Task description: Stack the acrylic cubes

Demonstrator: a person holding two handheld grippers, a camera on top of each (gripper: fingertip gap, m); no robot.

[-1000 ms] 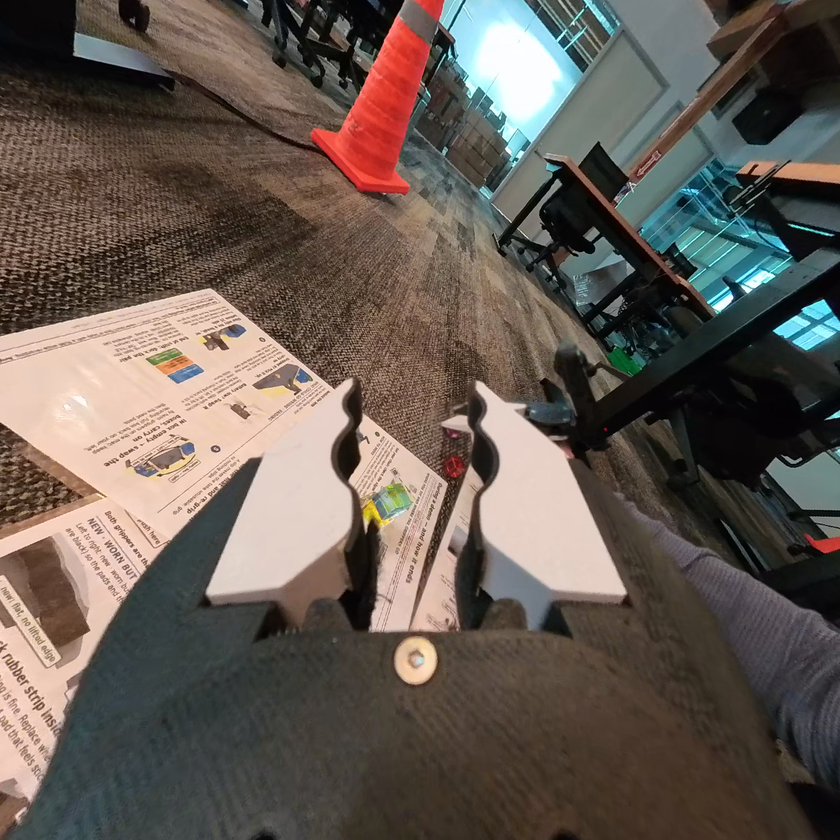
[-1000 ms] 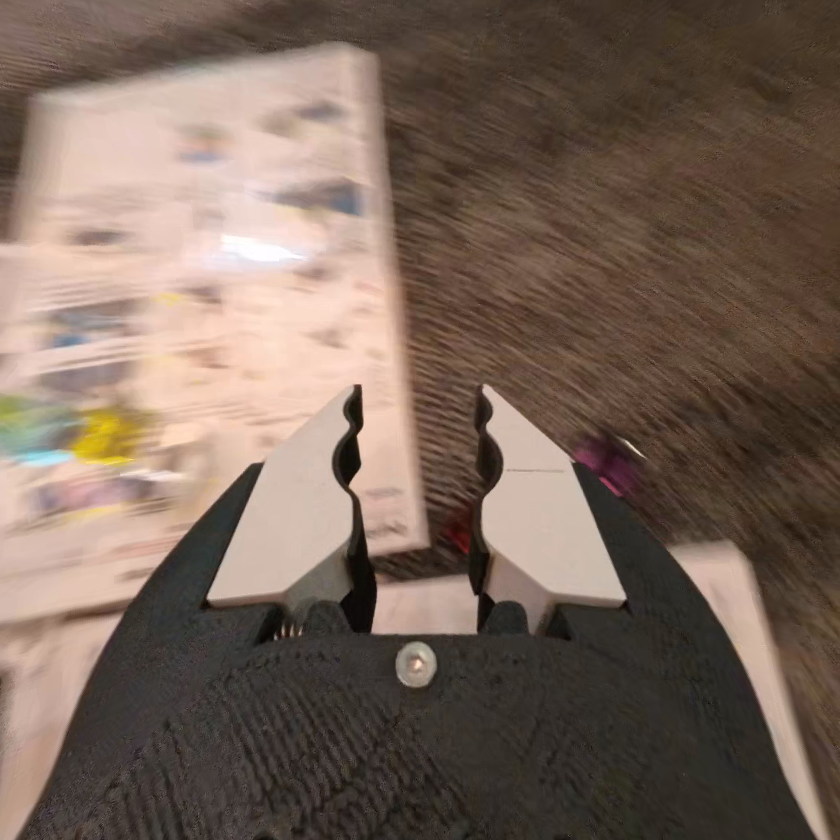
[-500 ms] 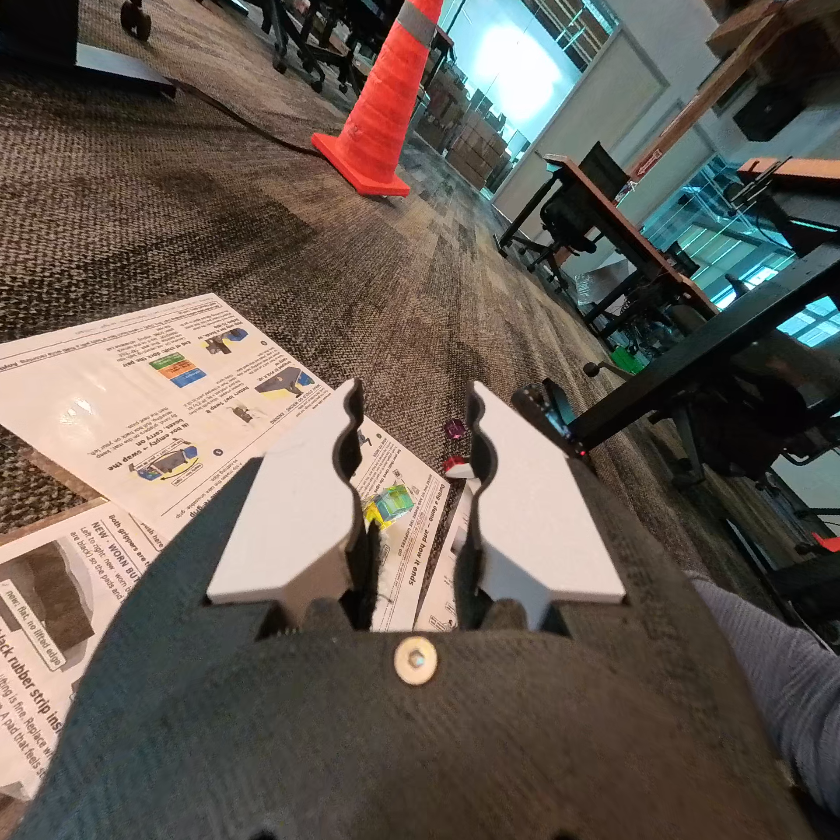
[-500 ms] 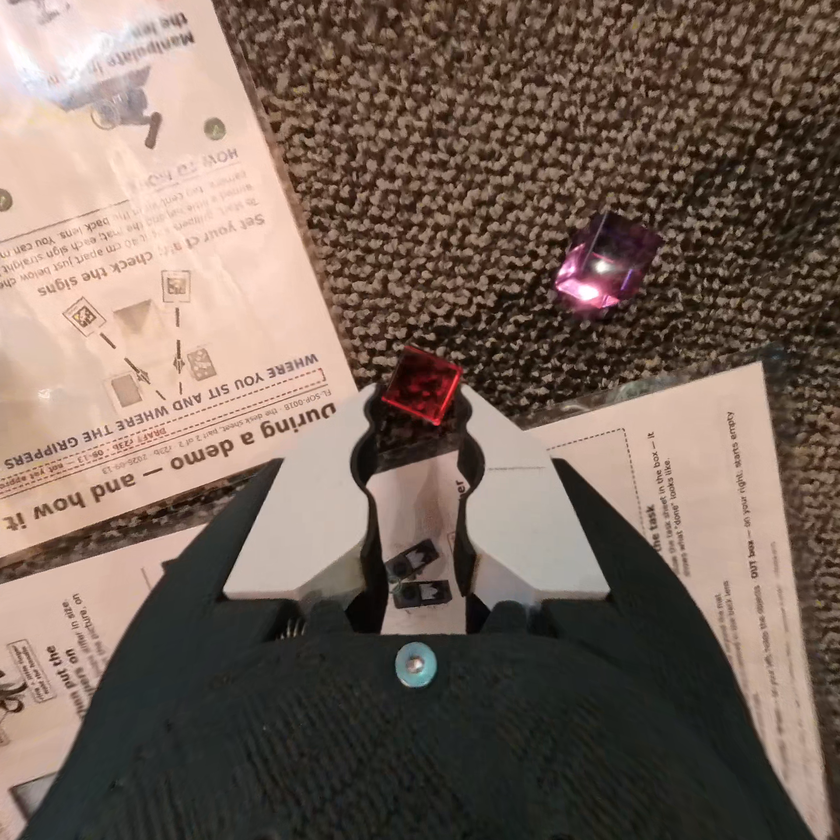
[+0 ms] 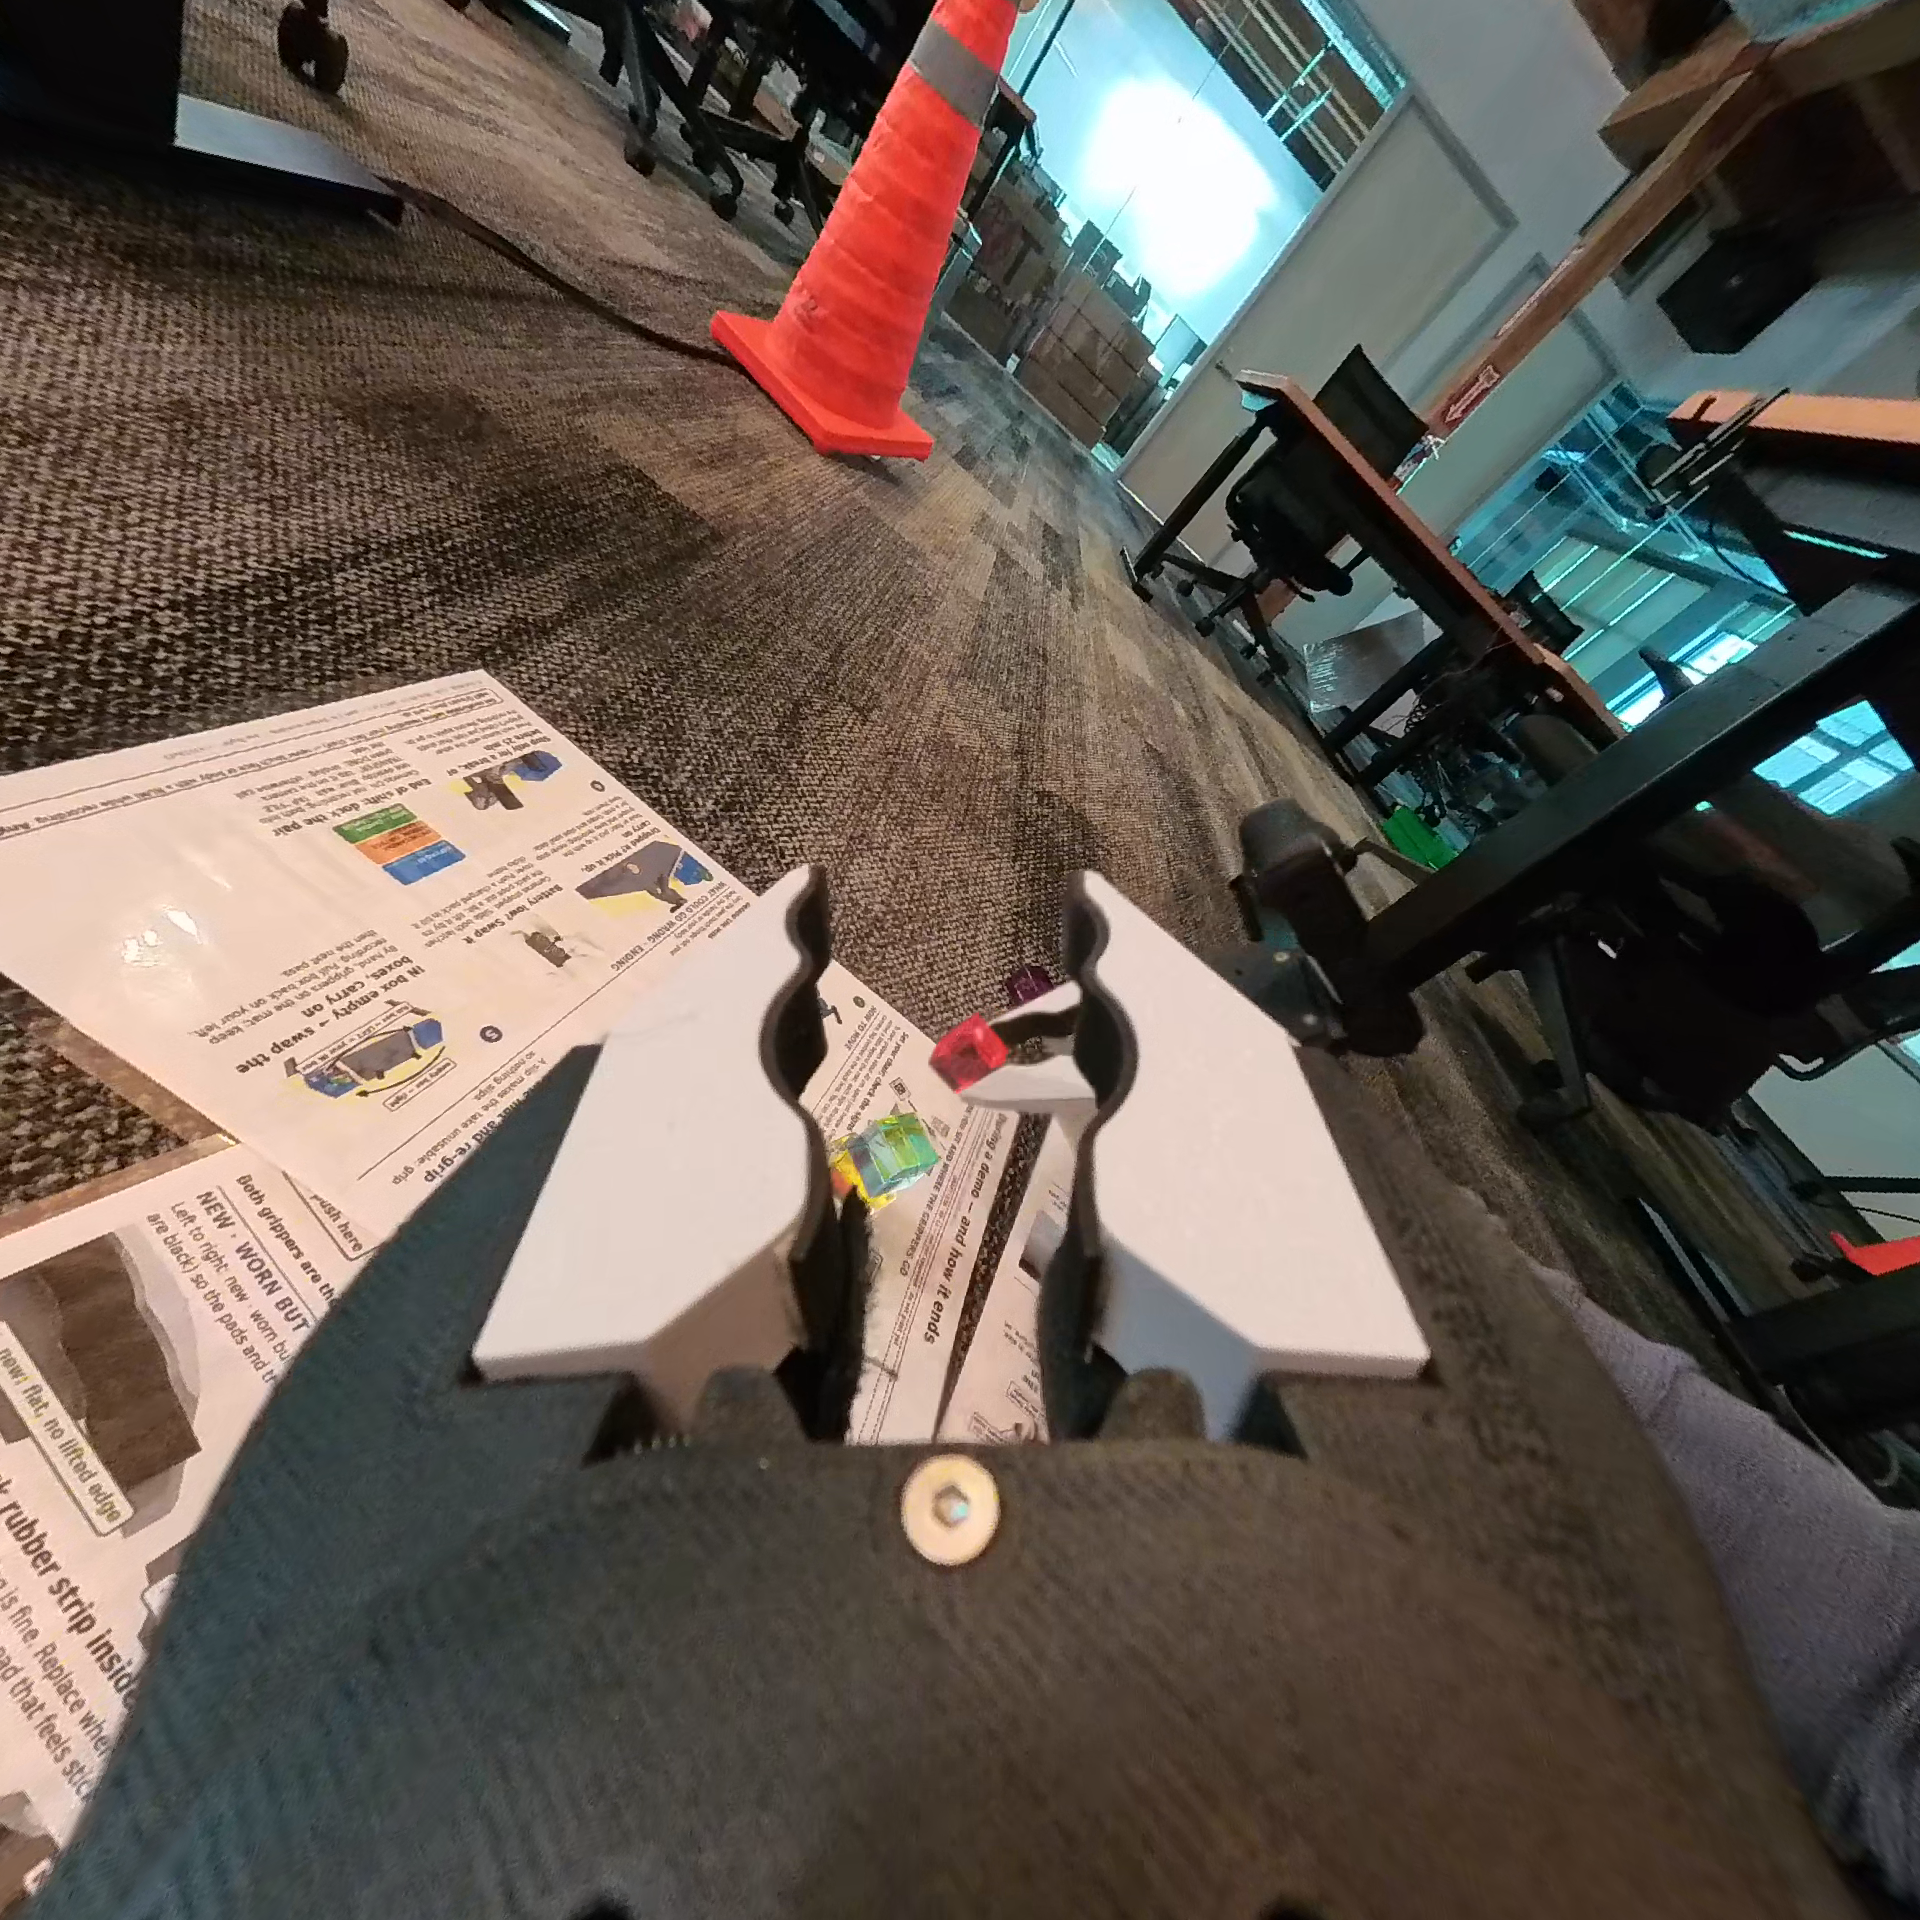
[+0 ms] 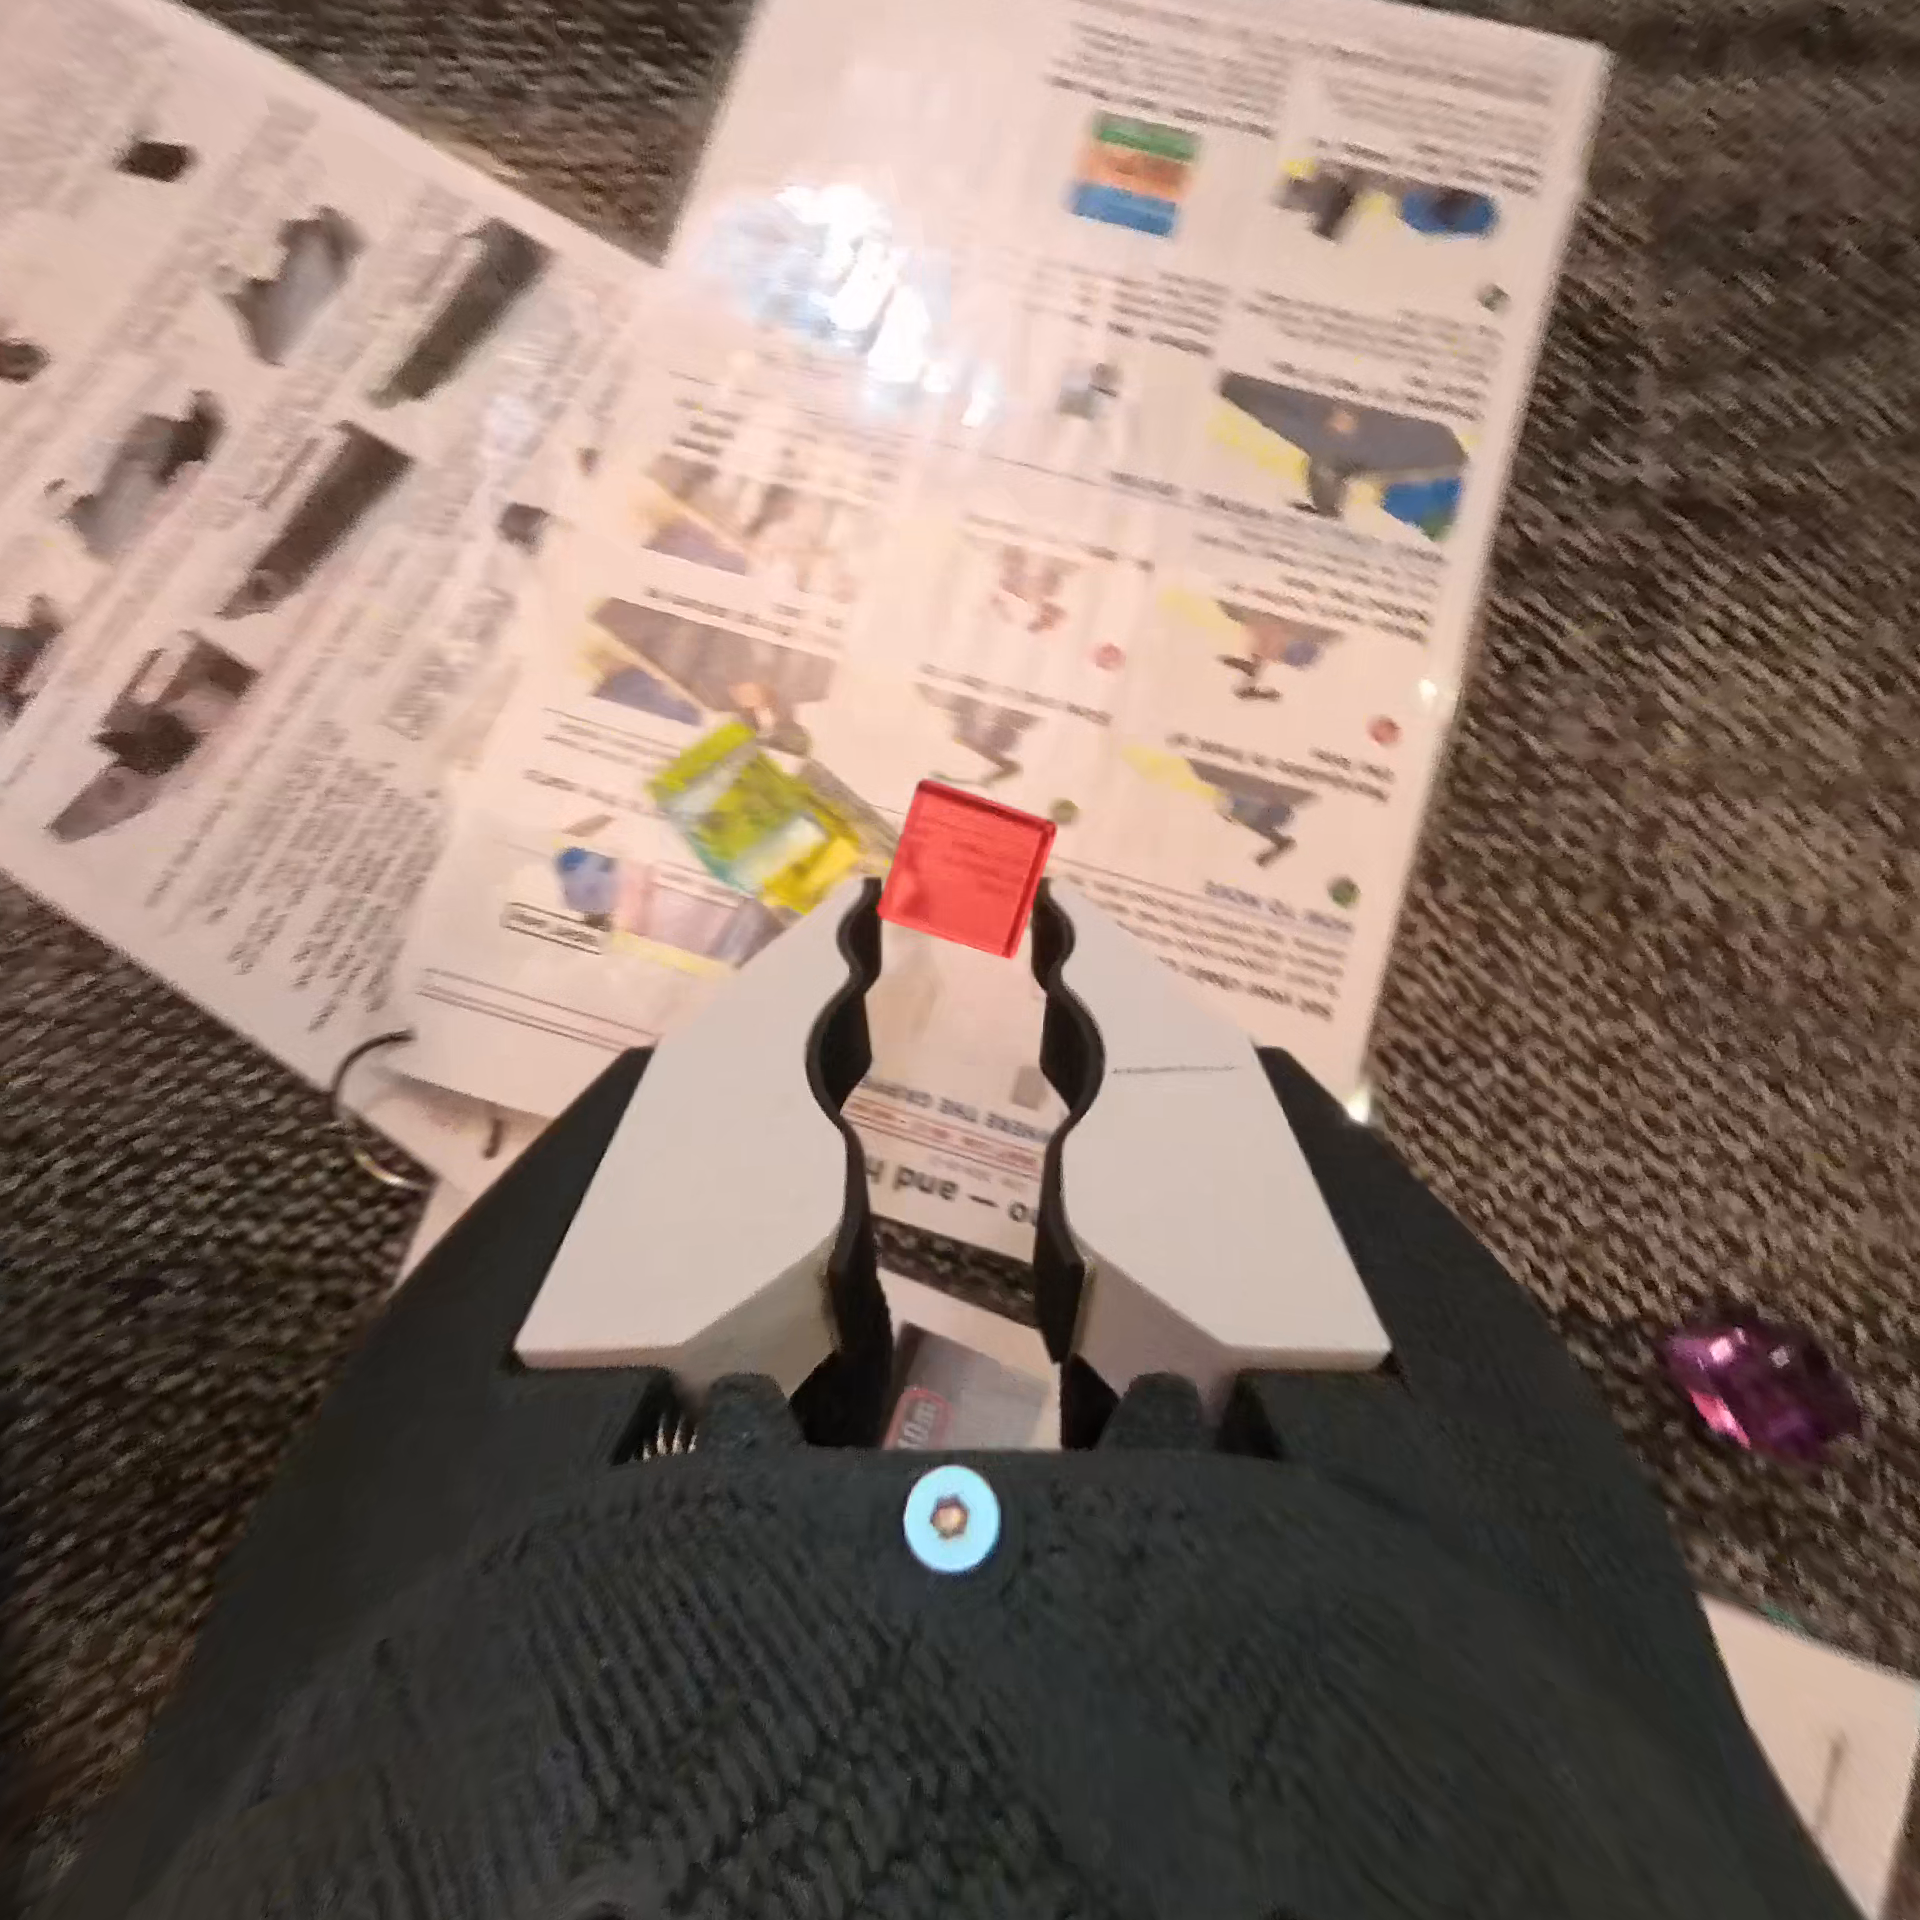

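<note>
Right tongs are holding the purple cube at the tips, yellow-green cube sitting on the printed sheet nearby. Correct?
Not quite: the colour is wrong. The right tongs hold a red cube at the tips; the right wrist view shows it. The purple cube lies on the carpet, off to the side. The yellow-green cube does sit on the printed sheet nearby.

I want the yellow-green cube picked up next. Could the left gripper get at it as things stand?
Probably yes: the left gripper is open and empty, and the yellow-green cube lies uncovered on the printed sheet just ahead.
</note>
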